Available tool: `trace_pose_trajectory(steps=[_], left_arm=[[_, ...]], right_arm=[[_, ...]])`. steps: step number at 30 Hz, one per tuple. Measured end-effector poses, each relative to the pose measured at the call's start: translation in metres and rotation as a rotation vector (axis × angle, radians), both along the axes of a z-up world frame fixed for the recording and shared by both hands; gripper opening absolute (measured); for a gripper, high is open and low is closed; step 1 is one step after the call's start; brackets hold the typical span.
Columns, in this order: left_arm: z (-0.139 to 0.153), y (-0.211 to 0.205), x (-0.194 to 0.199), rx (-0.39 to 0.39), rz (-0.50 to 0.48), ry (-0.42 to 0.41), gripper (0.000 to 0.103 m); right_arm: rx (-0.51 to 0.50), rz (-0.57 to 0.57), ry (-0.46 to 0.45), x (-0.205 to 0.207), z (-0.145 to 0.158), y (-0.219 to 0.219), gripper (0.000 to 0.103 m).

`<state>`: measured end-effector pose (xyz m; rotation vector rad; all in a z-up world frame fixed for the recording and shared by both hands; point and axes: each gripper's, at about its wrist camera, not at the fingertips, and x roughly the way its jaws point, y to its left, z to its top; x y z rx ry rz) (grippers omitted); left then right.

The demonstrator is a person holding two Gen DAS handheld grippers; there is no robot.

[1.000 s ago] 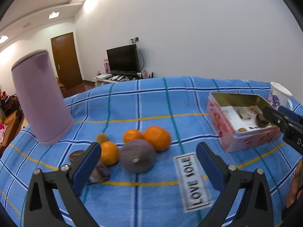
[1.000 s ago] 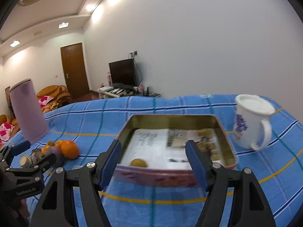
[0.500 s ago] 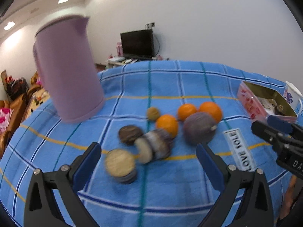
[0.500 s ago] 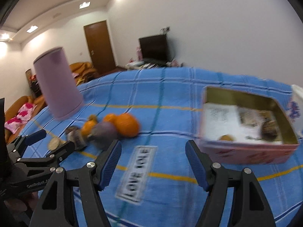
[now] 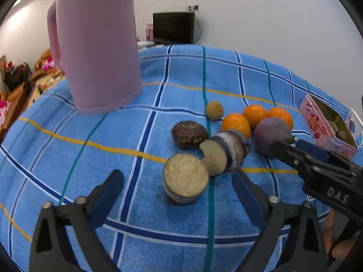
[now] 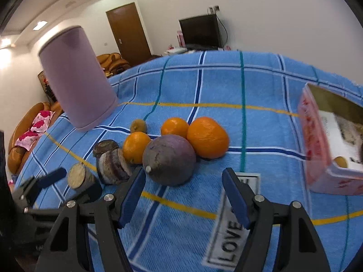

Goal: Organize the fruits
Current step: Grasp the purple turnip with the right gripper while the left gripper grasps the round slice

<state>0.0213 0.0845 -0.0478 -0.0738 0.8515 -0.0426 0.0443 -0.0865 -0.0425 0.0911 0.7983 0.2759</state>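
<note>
1. Now the left tool (image 5: 177,179) is apart, its jaws just closing a little, empty, above a cut slice (image 5: 186,179).
2. Right tool (image 6: 182,187) is apart, empty, near the purple fruit (image 6: 170,158).
3. Oranges (image 6: 207,137) lie on the blue cloth (image 6: 226,86).

1. The right gripper (image 6: 182,182) is seen with its jaws apart, nothing between them, above a blue checked cloth (image 6: 261,86).
2. A purple round fruit (image 6: 169,159) is seen just beyond the blue pads, touching three oranges (image 6: 207,137).
3. Cut, pale-fleshed pieces (image 6: 78,176), perhaps sweet potato, are seen at left.
4. A pink tin (image 6: 317,136), blurred, is seen at right.
5. A lilac jug (image 6: 74,79) is seen behind.
</note>
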Motion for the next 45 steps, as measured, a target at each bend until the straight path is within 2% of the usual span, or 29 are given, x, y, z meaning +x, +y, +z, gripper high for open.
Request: trace_pose_trajectory(steps=[3,6,9,11,12,13,15,21,30,33,37,45], left_arm=[[-0.007,0.008,0.005,-0.059,0.000,0.039,0.083],[-0.007,0.008,0.005,-0.064,0.002,0.040,0.079],[-0.007,0.007,0.004,-0.075,-0.014,0.034,0.065],[-0.006,0.007,0.004,-0.081,-0.017,0.032,0.059],[-0.006,0.007,0.003,-0.089,-0.024,0.029,0.053],[-0.006,0.007,0.003,-0.094,-0.028,0.029,0.046],[-0.005,0.006,0.003,-0.115,-0.050,0.027,0.041],[-0.004,0.013,0.003,-0.161,-0.039,0.011,0.039],[0.009,0.033,-0.010,-0.231,0.063,-0.106,0.039],[0.012,0.032,-0.011,-0.221,0.070,-0.137,0.039],[0.016,0.027,-0.014,-0.198,0.066,-0.165,0.039],[0.027,0.003,-0.021,-0.083,0.040,-0.219,0.039]], right_arm=[[0.034,-0.004,0.027,0.011,-0.003,0.004,0.071],[0.042,-0.017,0.036,0.019,-0.005,0.009,0.071],[0.054,-0.010,0.053,0.022,-0.006,0.012,0.071],[0.051,-0.006,0.054,0.022,-0.006,0.012,0.071],[0.049,-0.004,0.054,0.022,-0.006,0.013,0.071],[0.047,-0.003,0.054,0.021,-0.005,0.011,0.067],[0.045,0.007,0.055,0.020,-0.005,0.009,0.055],[0.052,0.033,0.051,0.010,-0.004,0.006,0.055],[0.069,0.038,0.024,-0.010,0.001,-0.016,0.055],[0.034,0.028,-0.014,-0.016,0.006,-0.019,0.055],[0.036,0.026,-0.055,-0.021,0.016,-0.029,0.055],[0.031,0.027,-0.101,-0.034,0.025,-0.057,0.055]])
